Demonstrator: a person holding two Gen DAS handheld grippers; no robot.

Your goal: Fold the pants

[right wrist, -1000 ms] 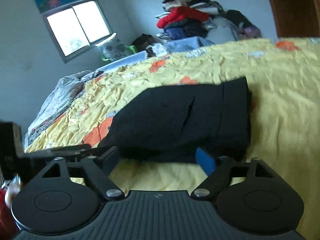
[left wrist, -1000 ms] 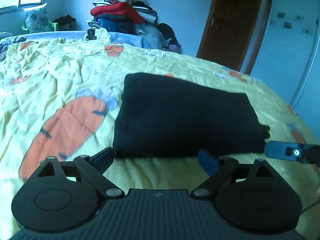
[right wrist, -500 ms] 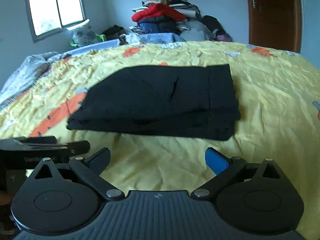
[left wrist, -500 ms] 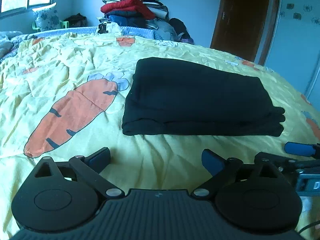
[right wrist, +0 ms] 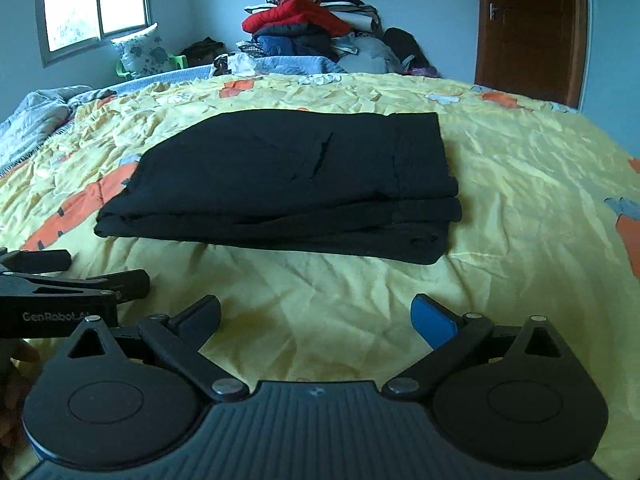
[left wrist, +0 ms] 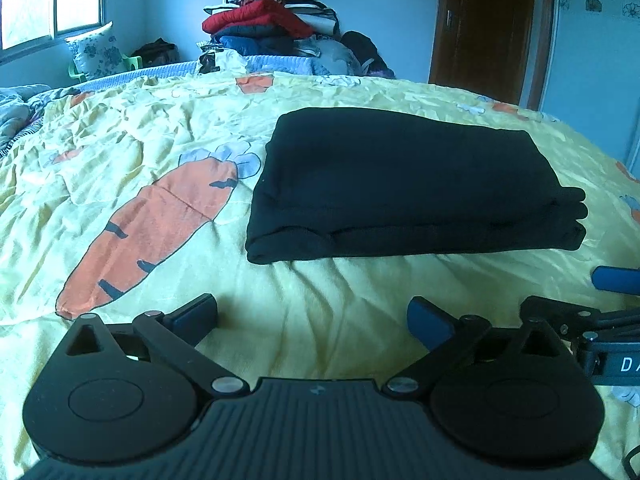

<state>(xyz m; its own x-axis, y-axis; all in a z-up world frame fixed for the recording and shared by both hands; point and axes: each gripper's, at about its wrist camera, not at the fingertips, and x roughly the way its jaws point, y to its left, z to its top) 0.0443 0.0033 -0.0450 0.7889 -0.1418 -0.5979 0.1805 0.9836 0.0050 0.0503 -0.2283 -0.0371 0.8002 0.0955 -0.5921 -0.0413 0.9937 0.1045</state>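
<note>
left to right: the carrot print (left wrist: 152, 232) marks the yellow bedspread (left wrist: 320, 320) at far left, and the left gripper (left wrist: 312, 320) hangs low over bare sheet with its jaws spread wide and nothing between them. beyond it, at the centre of the bed, lie the black pants (left wrist: 404, 180), folded into a compact rectangle of several stacked layers, flat and free of both tools; the rounded fold faces left and the layered edges show at right. at far right of this view the right gripper (right wrist: 316, 318) is partly visible beside the left one; in its own camera its jaws are likewise spread and hold nothing, with the pants (right wrist: 296, 184) well ahead of it, pocket slit and waistband uppermost. change since one second ago: both grippers then sat close against the near edge of the bundle, the right fingertip just at its corner; half a second ago they had drawn off, and now they stand farther back still, with a wider strip of sheet between fingers and cloth. the bundle itself has kept its shape and place. judgement: the retreat of both open tools from a tidy stack suggests the folding is complete or nearly so, with no further crease evidently needed. background: a clothes pile (left wrist: 272, 20) and wooden door (left wrist: 488, 28).
</note>
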